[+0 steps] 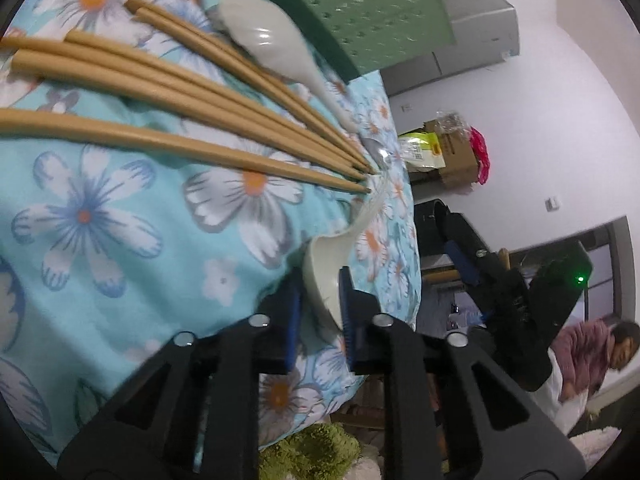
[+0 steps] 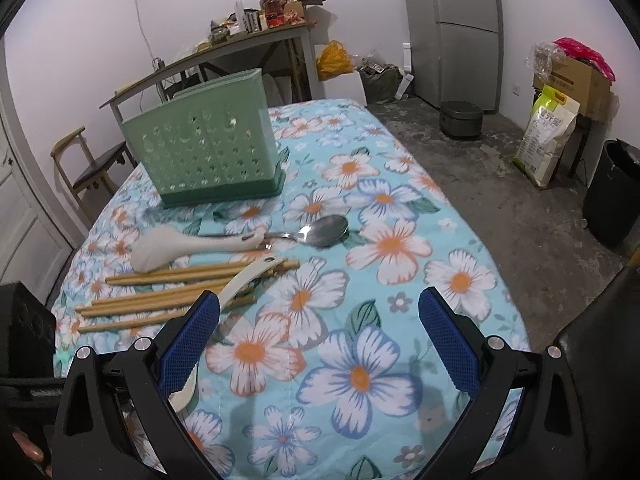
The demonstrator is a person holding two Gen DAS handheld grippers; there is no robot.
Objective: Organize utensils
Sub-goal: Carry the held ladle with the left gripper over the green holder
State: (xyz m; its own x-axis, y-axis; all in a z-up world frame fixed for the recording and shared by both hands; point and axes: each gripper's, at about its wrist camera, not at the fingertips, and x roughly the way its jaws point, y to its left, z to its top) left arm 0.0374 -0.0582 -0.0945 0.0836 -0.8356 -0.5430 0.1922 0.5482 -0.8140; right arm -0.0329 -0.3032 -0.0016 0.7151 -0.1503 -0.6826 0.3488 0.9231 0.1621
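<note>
So the left gripper [image 1: 320, 316] has its blue pads pinched onto the bowl of a white plastic spoon [image 1: 324, 276], one pad on each side of the bowl edge, so it's clamped on that spoon rather than just parked around it. The spoon's handle runs forward and away from the jaws, up toward the tips of a bunch of wooden chopsticks [image 1: 192, 92] that fan out ahead of the jaws and off to their left. Further ahead of those is a white rice paddle [image 1: 276, 48], and right behind it, farthest out, the green perforated utensil holder [image 1: 360, 12]. Everything's lying on a table with a blue flower-print cloth [image 1: 120, 216]. The right gripper [image 2: 320, 336] is wide open with nothing between its pads, just the cloth below. From the right wrist camera the same white spoon [image 2: 244, 280] shows just beside the left-hand pad, its handle pointing forward across the chopsticks [image 2: 172, 296], and its bowl end tucked behind that pad, so I can't tell from this view how it sits. Ahead of the open jaws and a bit left is the rice paddle [image 2: 176, 246], with a metal spoon [image 2: 324, 232] nearly straight ahead, its handle touching or passing under the paddle's handle. The green holder [image 2: 212, 148] stands upright beyond them, well ahead and left of the jaws.
</note>
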